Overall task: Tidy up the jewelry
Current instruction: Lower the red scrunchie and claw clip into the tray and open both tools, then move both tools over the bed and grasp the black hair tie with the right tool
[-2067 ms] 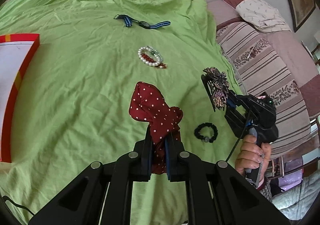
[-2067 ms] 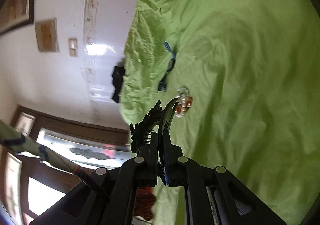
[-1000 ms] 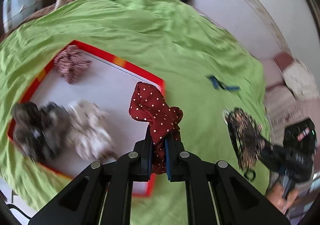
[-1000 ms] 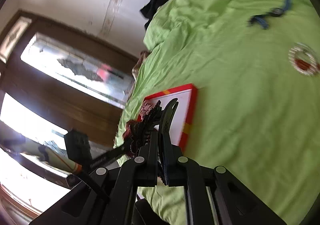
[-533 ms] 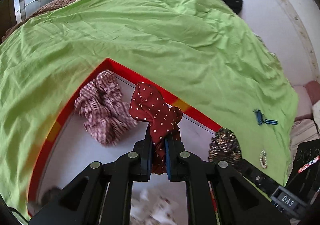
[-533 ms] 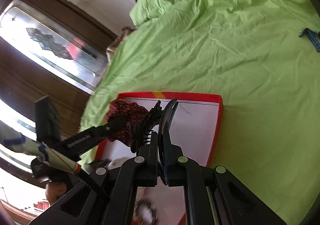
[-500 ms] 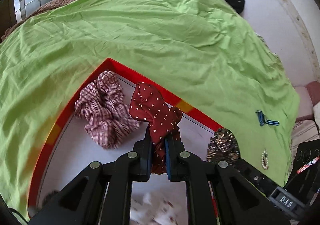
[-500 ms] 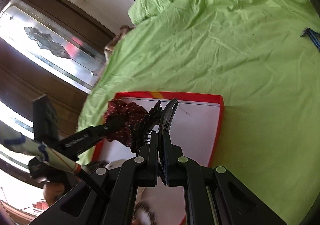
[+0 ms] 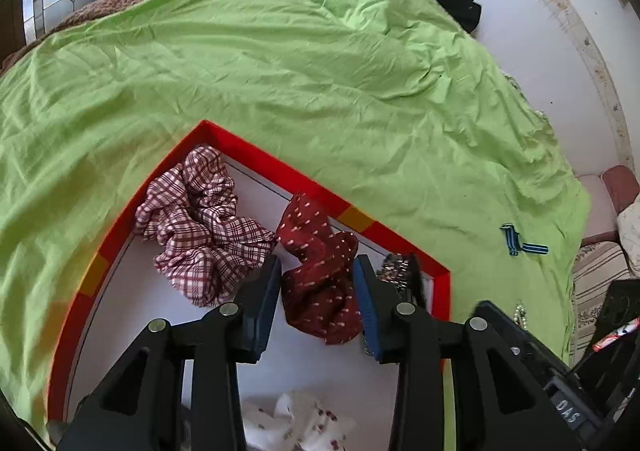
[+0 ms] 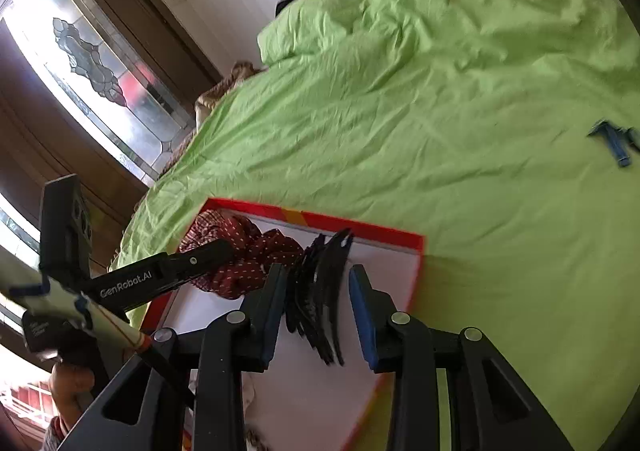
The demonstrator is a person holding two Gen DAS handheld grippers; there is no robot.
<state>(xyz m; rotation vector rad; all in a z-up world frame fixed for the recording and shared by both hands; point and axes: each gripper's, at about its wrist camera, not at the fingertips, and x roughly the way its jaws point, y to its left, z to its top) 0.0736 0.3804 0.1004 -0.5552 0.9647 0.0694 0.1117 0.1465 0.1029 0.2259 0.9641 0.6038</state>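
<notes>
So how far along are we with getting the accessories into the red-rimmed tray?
Done: a plaid scrunchie lies in the red-rimmed tray. In hand: both jaws have just opened, the left gripper dropping the red polka-dot scrunchie, the right gripper the dark hair claw. Left: a blue striped strap on the green sheet.

Over the red-rimmed tray on the green sheet, the right gripper has just opened its jaws around a dark hair clip, a dotted red scrunchie left.
</notes>
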